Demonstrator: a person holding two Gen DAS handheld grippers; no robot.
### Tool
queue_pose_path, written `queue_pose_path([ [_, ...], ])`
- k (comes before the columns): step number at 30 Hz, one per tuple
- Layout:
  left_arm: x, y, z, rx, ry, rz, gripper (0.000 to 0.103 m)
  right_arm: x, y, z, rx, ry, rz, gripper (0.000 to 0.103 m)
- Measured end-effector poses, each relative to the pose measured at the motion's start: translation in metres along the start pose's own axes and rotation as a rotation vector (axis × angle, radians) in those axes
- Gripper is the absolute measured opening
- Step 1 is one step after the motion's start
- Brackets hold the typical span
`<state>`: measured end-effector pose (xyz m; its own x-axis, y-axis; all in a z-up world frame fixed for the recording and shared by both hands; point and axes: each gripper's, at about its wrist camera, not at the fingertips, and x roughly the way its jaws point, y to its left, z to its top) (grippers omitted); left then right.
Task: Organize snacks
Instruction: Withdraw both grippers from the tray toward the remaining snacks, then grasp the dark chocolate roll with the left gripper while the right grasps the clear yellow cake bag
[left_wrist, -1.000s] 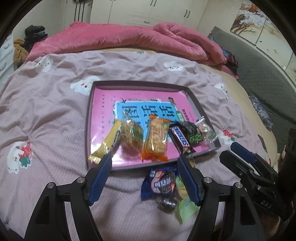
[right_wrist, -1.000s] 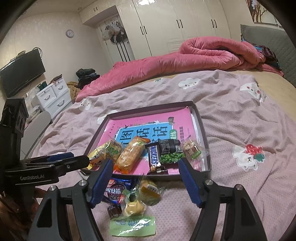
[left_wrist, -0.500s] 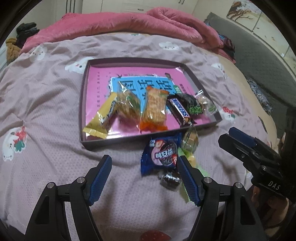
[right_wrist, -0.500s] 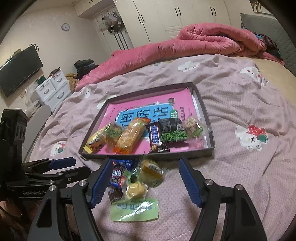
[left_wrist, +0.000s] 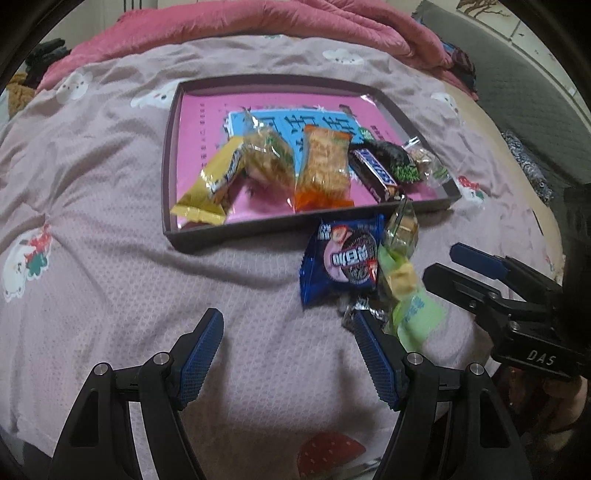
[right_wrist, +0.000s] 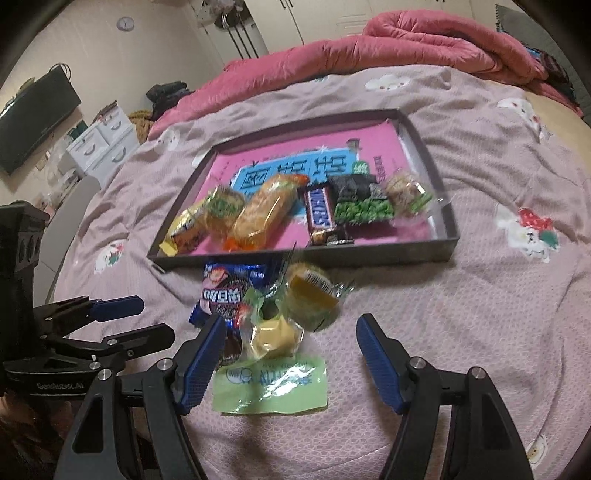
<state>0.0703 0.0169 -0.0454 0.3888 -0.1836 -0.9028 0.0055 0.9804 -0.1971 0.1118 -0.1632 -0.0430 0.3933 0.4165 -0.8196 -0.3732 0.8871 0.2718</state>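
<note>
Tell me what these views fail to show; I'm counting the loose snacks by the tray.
- Dark foil candy: left wrist view, mostly behind the left gripper's finger; the right gripper's finger covers it in the right wrist view.
- Blue cookie packet: right wrist view, blurred, text unreadable.
- Tray: print partly under snacks.

The bed (right_wrist: 498, 314), under a mauve cover, carries a dark tray (right_wrist: 369, 256), a loose snack pile (right_wrist: 273, 314) just beside it, and a pink quilt (right_wrist: 406, 44) along the far edge.
</note>
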Motion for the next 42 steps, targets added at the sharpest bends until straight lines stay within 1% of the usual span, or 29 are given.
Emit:
queue_pose_path([
  [6, 0.006, -0.002, -0.003, 0.003, 0.026, -0.019, 0.075, 0.011, 0.006, -0.003, -0.031, 0.035, 0.0, 0.072],
  [13, 0.012, -0.009, -0.006, 0.027, 0.051, -0.022, 0.075, 0.027, -0.003, -0.005, -0.019, 0.083, 0.011, 0.072],
  [19, 0.017, -0.014, -0.007, 0.045, 0.067, -0.029, 0.075, 0.036, 0.003, -0.005, -0.076, 0.09, 0.02, 0.072],
  [20, 0.017, -0.014, -0.007, 0.047, 0.069, -0.031, 0.075, 0.037, 0.003, -0.005, -0.083, 0.089, 0.022, 0.069],
  [21, 0.018, -0.014, -0.007, 0.047, 0.071, -0.032, 0.075, 0.038, 0.003, -0.005, -0.092, 0.087, 0.028, 0.063],
  [26, 0.02, -0.016, -0.008, 0.049, 0.075, -0.035, 0.075, 0.04, 0.003, -0.005, -0.117, 0.095, 0.063, 0.055],
  [30, 0.024, -0.018, -0.008, 0.051, 0.081, -0.042, 0.075, 0.039, 0.002, -0.007, -0.132, 0.101, 0.064, 0.05],
  [36, 0.03, -0.024, -0.006, 0.06, 0.08, -0.061, 0.075, 0.03, 0.001, -0.012, -0.17, 0.108, 0.033, 0.047],
  [42, 0.037, -0.029, -0.003, 0.065, 0.071, -0.083, 0.075, 0.023, -0.009, -0.012, -0.153, 0.12, 0.002, 0.047],
])
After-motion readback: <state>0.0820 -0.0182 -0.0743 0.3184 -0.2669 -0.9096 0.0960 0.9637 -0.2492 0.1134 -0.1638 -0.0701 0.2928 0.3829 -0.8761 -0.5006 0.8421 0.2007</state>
